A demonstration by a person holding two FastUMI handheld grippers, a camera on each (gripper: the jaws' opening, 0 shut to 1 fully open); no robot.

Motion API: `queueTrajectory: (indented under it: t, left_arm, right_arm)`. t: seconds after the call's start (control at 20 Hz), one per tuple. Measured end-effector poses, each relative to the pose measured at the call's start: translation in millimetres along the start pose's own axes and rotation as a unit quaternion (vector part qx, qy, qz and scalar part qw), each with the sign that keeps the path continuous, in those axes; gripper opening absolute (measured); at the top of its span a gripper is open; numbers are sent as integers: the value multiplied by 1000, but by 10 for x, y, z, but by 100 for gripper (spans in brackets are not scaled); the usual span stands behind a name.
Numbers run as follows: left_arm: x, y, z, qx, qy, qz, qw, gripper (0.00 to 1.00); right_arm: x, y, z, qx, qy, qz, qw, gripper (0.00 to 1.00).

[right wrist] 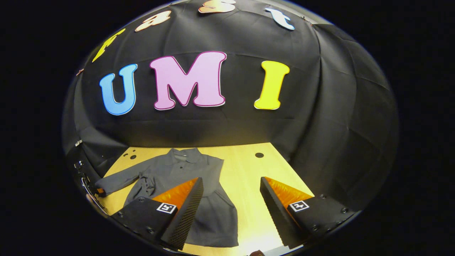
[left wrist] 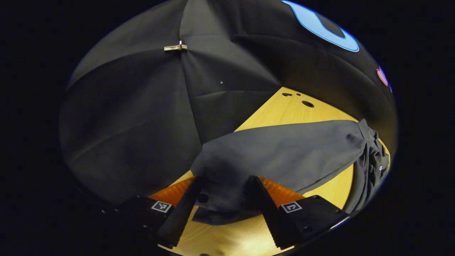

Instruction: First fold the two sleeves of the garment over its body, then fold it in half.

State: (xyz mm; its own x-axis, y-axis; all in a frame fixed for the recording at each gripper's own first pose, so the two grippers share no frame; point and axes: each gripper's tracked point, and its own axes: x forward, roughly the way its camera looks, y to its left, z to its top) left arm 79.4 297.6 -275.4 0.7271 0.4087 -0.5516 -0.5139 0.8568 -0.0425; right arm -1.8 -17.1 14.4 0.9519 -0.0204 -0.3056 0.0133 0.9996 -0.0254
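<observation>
One garment (right wrist: 185,177); one table (right wrist: 245,167); two tongs, left (left wrist: 225,202), right (right wrist: 231,213); perhaps three table holes.

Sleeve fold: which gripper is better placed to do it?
Left. Its fingers already straddle the cuff of the grey shirt's sleeve. The right gripper hangs open above the shirt, gripping nothing.

Right gripper view: garment (right wrist: 199,185) lies flat on the table (right wrist: 249,170), collar (right wrist: 185,153) at 12 o'clock, hem at 6. One sleeve (right wrist: 119,179) stretches toward 9 o'clock, reaching the left gripper (right wrist: 96,190) at the table's edge. Right gripper (right wrist: 231,209) hangs above the hem end. Left gripper view: sleeve cuff (left wrist: 224,199) sits between the fingers (left wrist: 185,209), garment body (left wrist: 371,160) at 3 o'clock.
</observation>
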Motion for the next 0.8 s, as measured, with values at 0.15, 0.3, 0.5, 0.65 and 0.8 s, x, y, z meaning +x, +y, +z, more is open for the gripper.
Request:
queueTrajectory:
  t: [0.15,0.3,0.5,0.65,0.8]
  left_arm:
    - [13,-105,-15,22,1,-13,1000,86]
    - [25,-268,-4,70,12,-32,997,68]
    - [16,-341,-12,140,22,-14,990,10]
    - [-70,-451,8,161,32,-4,986,6]
    - [-280,-622,299,158,3,-12,987,5]
  right_arm:
    - [-23,8,-146,-19,16,6,1000,99]
    - [78,148,-286,-25,29,25,999,99]
    - [146,193,-363,-34,39,50,997,98]
    - [272,158,-441,-47,41,60,996,98]
    - [384,90,-550,-33,53,64,996,98]
